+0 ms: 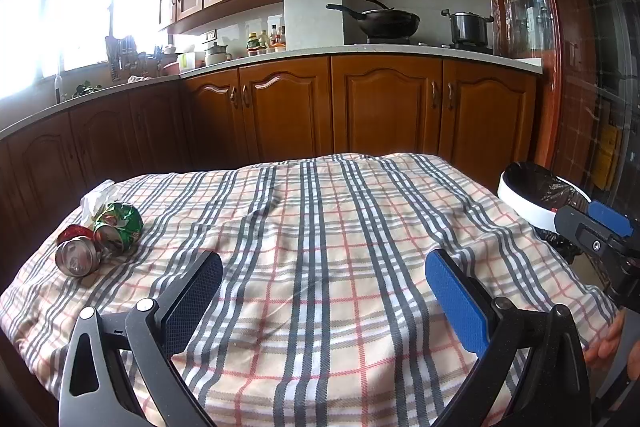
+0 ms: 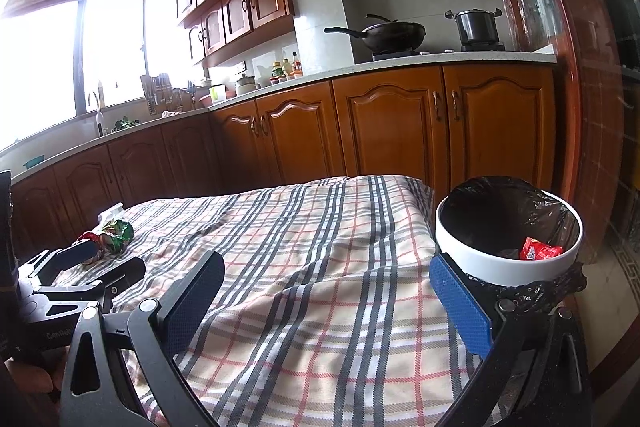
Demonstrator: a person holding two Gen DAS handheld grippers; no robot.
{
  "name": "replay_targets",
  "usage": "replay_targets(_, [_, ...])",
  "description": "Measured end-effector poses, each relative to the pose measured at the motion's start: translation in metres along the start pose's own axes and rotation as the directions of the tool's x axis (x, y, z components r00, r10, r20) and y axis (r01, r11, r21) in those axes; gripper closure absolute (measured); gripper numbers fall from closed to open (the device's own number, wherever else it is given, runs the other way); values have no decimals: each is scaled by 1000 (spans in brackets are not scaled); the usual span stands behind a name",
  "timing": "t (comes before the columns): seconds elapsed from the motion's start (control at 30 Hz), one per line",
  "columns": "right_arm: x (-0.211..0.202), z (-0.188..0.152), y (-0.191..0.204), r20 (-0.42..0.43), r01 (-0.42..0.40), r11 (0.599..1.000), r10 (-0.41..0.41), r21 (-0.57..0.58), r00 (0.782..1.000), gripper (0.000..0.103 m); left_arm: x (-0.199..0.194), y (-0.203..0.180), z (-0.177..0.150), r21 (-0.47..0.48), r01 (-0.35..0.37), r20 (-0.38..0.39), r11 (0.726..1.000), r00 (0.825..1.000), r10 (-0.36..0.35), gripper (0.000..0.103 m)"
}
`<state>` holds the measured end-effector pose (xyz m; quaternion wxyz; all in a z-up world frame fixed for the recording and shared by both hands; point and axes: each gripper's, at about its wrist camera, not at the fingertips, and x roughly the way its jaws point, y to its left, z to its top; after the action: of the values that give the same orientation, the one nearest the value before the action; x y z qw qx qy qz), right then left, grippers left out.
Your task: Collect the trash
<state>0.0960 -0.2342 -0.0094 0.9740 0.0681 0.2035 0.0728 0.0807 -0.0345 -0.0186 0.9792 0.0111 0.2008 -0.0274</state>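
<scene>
Plaid tablecloth [image 1: 320, 267], crushed cans [image 1: 96, 243], lined bin [image 2: 508, 263], wooden kitchen cabinets [image 1: 384, 107]

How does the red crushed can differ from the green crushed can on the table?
The red can lies nearer the left tool, its silver end facing the camera; the green can lies just behind it. The red can shows mostly bare metal, the green can mostly its printed side. Both are crushed, touch each other and rest on the plaid cloth, not yet in the bin.
</scene>
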Motion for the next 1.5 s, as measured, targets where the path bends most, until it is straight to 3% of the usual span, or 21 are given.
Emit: replay_targets(1.5, [1,3,2,-15,-14,1000,14,18,1000,0,0,0,1,-4,6,-5,1000,1000,-6,1])
